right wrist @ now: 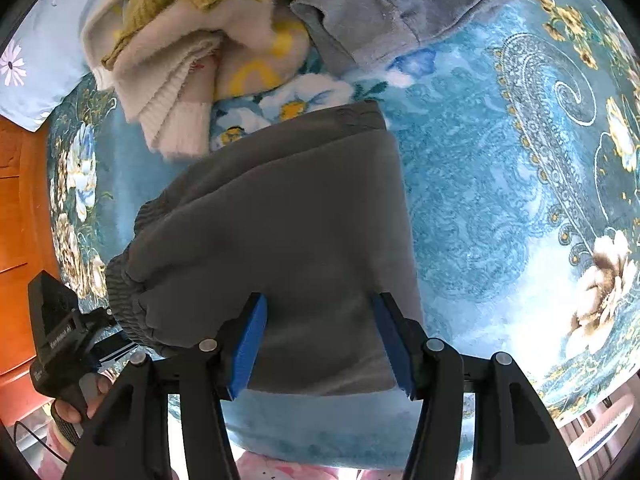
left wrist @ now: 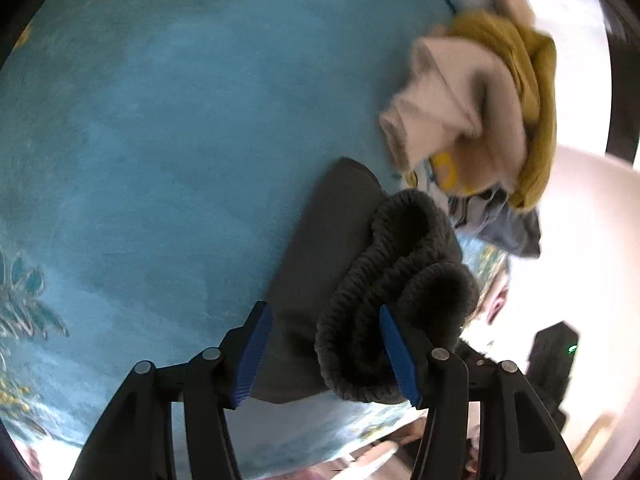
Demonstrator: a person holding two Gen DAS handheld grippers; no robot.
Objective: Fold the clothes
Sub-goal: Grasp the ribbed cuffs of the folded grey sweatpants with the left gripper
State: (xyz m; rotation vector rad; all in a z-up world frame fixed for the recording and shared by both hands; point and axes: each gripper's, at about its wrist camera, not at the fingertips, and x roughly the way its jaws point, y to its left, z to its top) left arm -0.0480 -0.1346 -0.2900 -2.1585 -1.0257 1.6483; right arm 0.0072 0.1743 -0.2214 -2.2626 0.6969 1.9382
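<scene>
Both tongs spread, pinching nothing: right gripper [right wrist: 320, 344] straddles the near hem of the dark grey garment [right wrist: 288, 232], left gripper [left wrist: 326, 350] sits at its ribbed waistband [left wrist: 384, 292] w/ one finger tucked into the bunched rib. Garment lies folded near the blanket's [right wrist: 500, 184] near edge, long axis running away from the tongs. Beyond it, touching, a pile of loose clothes [right wrist: 192, 52] crowds the far end.

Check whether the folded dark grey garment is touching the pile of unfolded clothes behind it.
Apart. In the right wrist view a strip of blue floral blanket shows between the dark grey garment and the clothes pile.
</scene>
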